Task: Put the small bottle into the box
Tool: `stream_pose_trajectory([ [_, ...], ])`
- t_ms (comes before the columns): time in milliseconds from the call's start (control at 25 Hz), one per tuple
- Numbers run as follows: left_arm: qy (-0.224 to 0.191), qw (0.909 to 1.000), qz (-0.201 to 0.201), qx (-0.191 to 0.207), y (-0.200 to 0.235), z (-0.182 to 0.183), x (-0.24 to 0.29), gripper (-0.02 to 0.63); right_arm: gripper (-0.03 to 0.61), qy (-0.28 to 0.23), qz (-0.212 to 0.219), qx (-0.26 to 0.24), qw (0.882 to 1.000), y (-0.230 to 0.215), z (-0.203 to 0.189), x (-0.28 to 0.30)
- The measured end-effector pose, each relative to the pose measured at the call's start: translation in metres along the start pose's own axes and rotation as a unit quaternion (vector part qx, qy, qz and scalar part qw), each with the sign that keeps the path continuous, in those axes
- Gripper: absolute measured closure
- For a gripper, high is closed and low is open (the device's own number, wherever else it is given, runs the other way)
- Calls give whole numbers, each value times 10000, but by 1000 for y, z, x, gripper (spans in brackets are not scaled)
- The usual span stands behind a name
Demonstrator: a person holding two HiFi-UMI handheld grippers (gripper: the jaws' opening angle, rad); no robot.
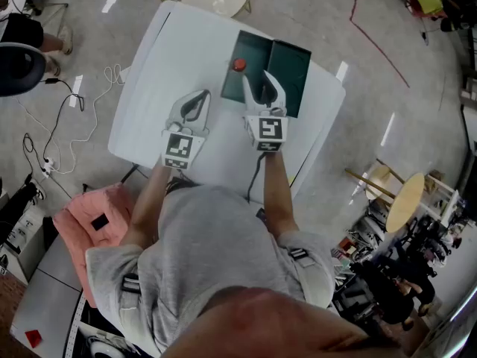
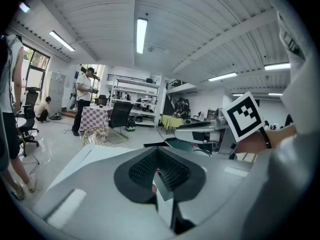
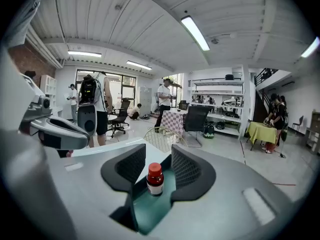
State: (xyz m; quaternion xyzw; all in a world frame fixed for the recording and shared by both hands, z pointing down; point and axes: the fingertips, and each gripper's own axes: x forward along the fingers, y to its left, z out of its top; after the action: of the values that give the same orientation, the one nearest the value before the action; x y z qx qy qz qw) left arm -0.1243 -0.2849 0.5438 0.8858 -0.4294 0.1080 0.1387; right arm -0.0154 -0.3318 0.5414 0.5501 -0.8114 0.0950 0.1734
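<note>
My right hand-held gripper [image 1: 262, 82] is open, the small bottle [image 3: 155, 180] upright and untouched between its jaws on the green box [image 1: 292, 71] floor. It looks placed, so only backing away seems left. My left hand-held gripper [image 1: 194, 107] is closed and empty.

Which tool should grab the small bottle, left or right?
Right. The right tool, jaws apart, is lined up on the small red-capped brown bottle standing on the dark green box. The left tool is shut, aside over the white table.

A grey short-sleeved T-shirt [image 1: 216, 259] is worn. The left gripper [image 1: 200, 99] and right gripper [image 1: 257, 78] are moulded light grey, with black ribbed pads [image 3: 186, 166] and black-and-white marker cubes [image 1: 272, 131].
</note>
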Motion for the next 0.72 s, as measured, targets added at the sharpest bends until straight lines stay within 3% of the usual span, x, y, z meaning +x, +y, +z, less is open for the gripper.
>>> stream_pose_trajectory([
  [720,-437,9986,47,282,-45,33,-52,603,545,-504,-629,-27,9967,-11,16,-104],
])
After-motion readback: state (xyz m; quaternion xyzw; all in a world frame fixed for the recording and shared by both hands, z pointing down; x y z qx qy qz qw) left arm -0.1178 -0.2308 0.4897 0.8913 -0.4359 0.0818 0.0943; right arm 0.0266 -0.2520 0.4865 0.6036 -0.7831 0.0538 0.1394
